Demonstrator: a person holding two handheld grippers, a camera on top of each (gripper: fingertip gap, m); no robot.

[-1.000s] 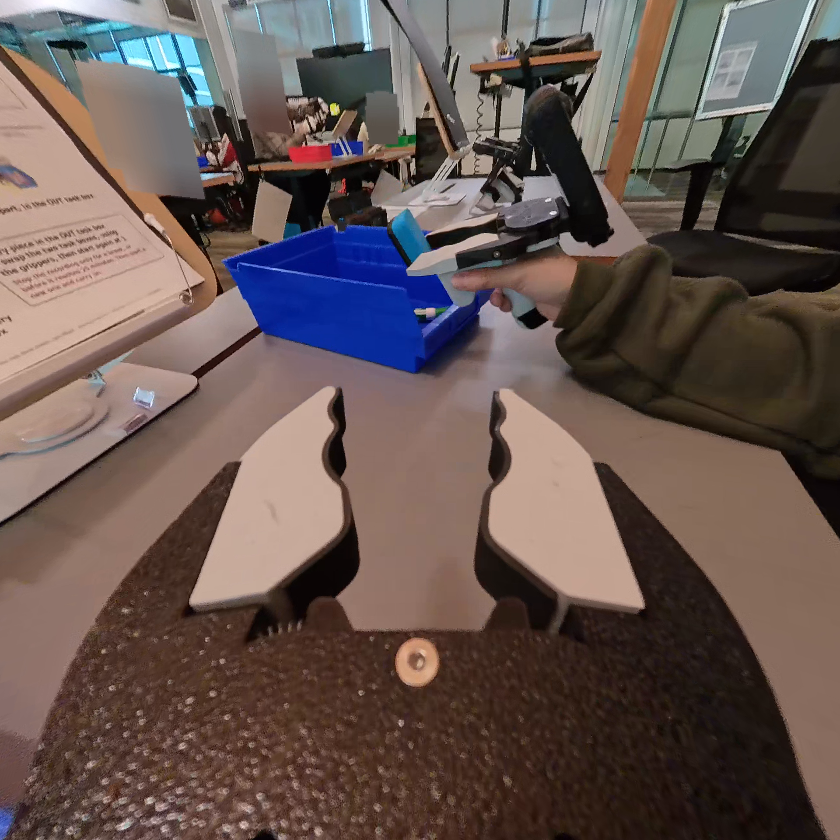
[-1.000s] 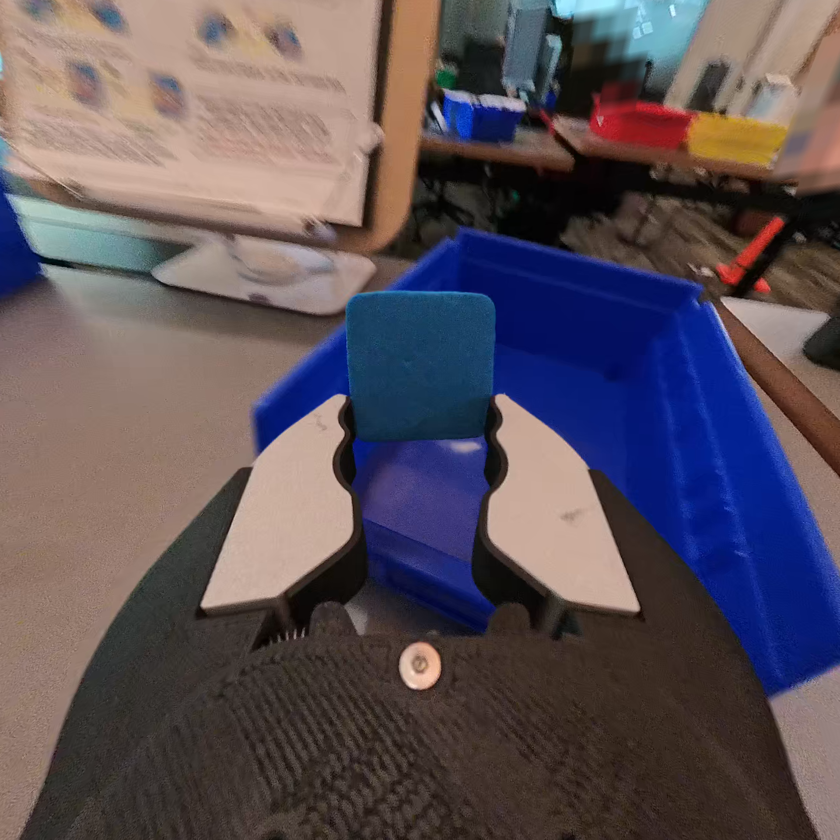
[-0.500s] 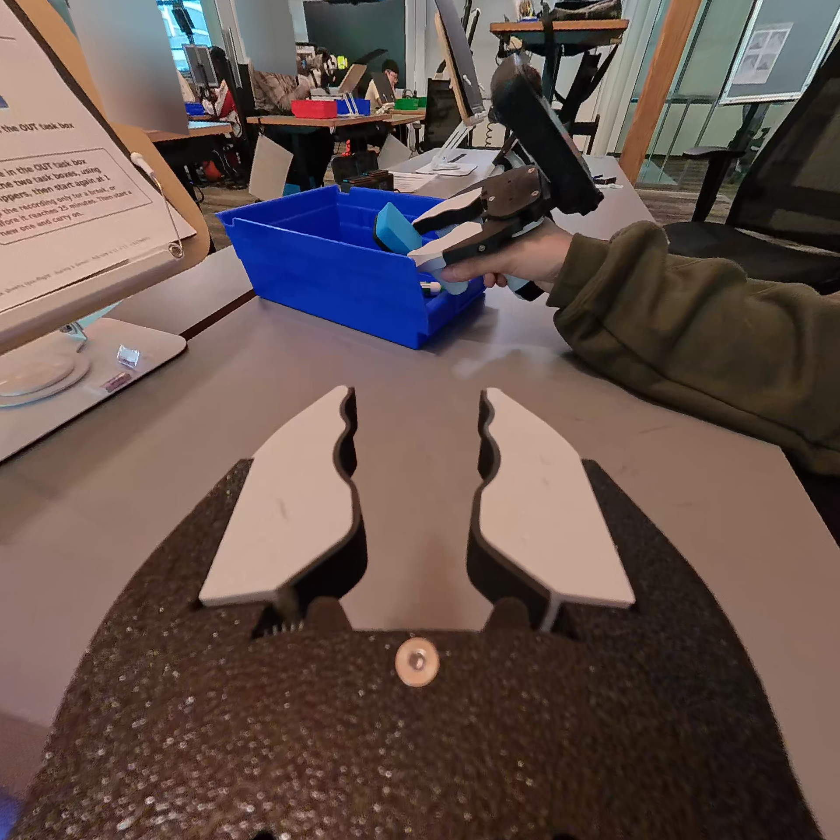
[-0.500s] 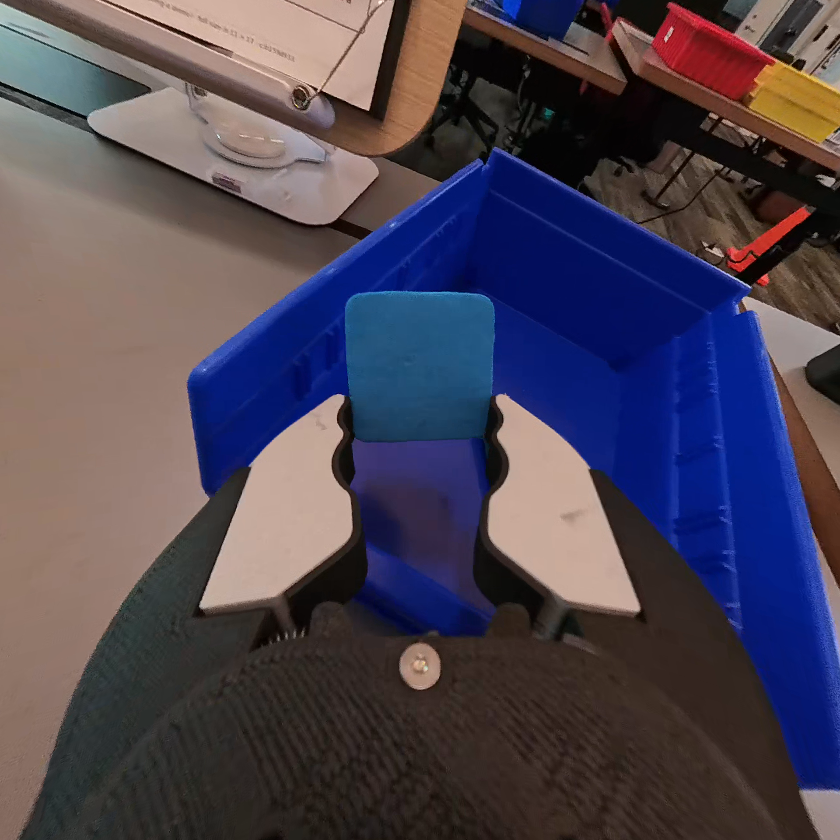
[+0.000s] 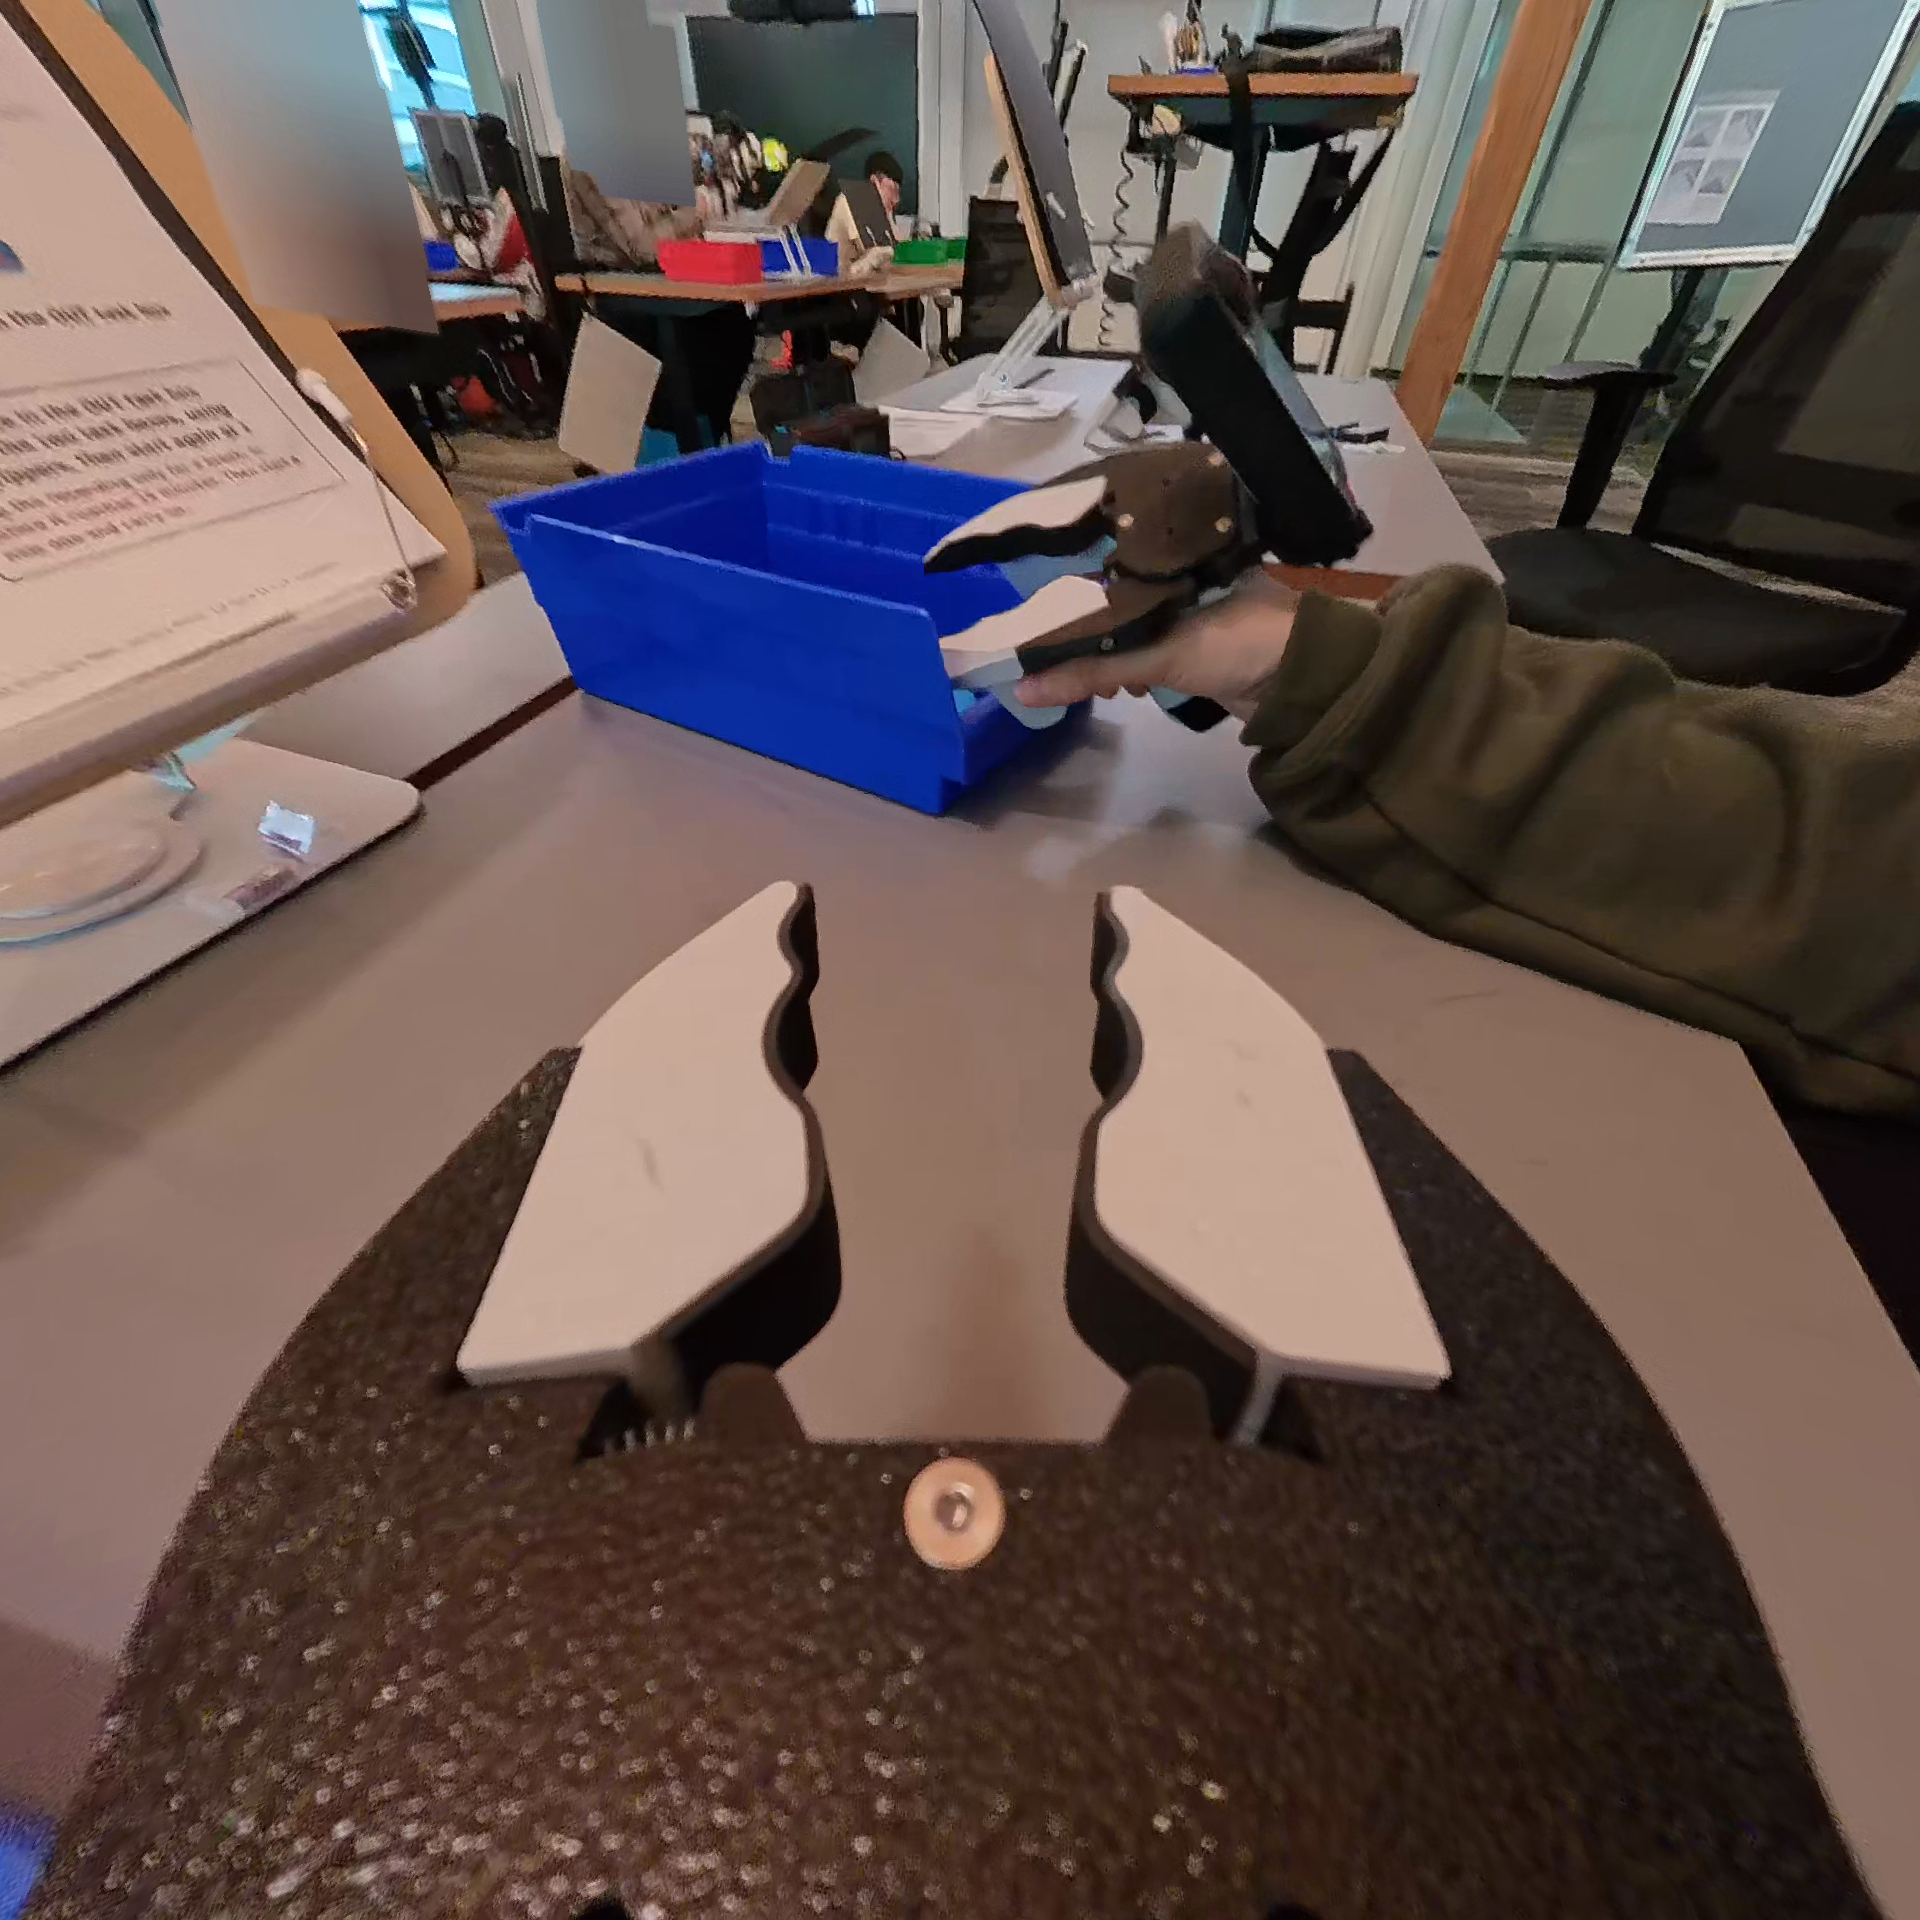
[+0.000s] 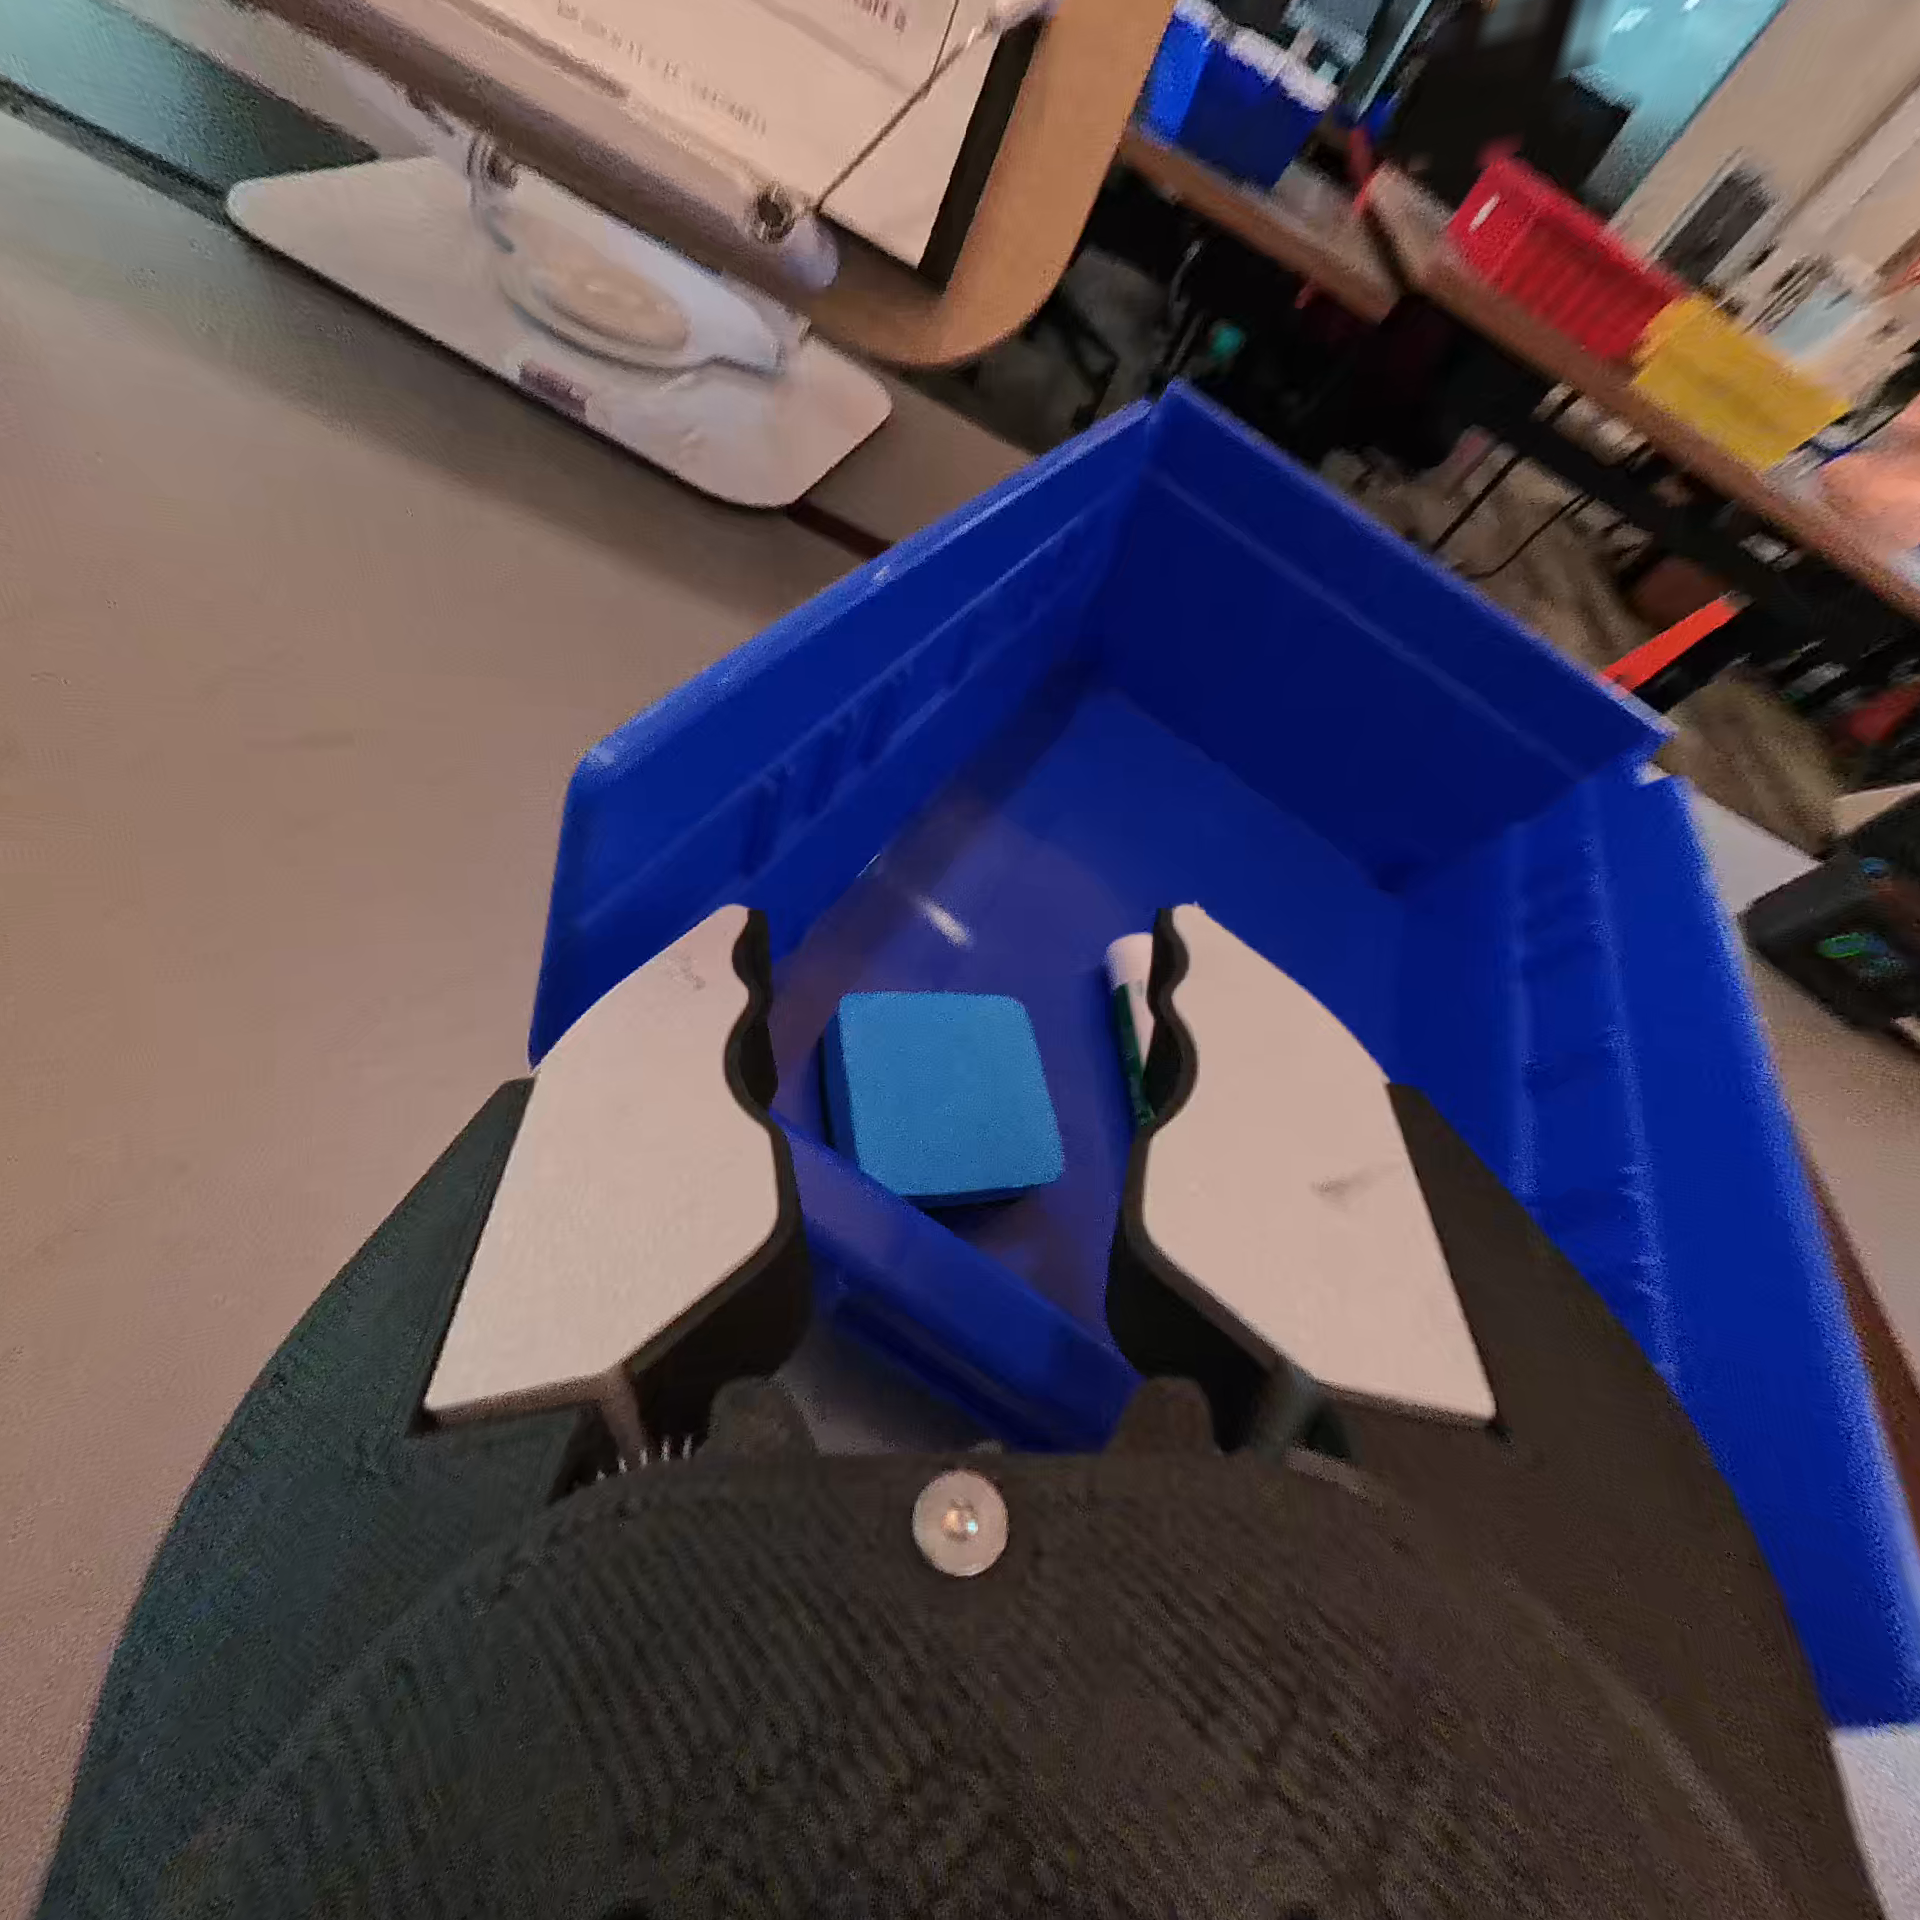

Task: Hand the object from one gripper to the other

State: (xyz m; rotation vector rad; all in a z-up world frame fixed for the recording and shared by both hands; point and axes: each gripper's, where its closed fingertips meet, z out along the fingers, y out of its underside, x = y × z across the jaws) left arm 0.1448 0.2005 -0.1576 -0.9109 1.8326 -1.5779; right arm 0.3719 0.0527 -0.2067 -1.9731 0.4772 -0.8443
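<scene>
A blue foam block point(image 6: 940, 1101) lies on the floor of the blue bin point(image 6: 1299, 665), free of any grip. My right gripper point(image 6: 961, 925) is open and hovers just above the bin's near end, over the block. In the left wrist view the right gripper point(image 5: 940, 608) shows at the bin's point(image 5: 748, 613) right end with its jaws apart. My left gripper point(image 5: 951, 899) is open and empty, low over the grey table, well in front of the bin.
A marker point(image 6: 1127, 1023) lies in the bin beside the block. A tilted document stand point(image 5: 156, 499) on a white base point(image 5: 208, 862) stands at the left. A person's green sleeve point(image 5: 1579, 831) rests on the table at the right. Office chairs stand behind. Spacing between my two grippers at the tips: around 30 cm. Measured from the fingertips, the blue foam block point(image 6: 940, 1101) is 6 cm or so from the right gripper and 30 cm from the left.
My right gripper opened and let go of the blue foam block, which dropped into the bin. The right gripper tipped down over the bin. My left gripper stayed open and barely moved.
</scene>
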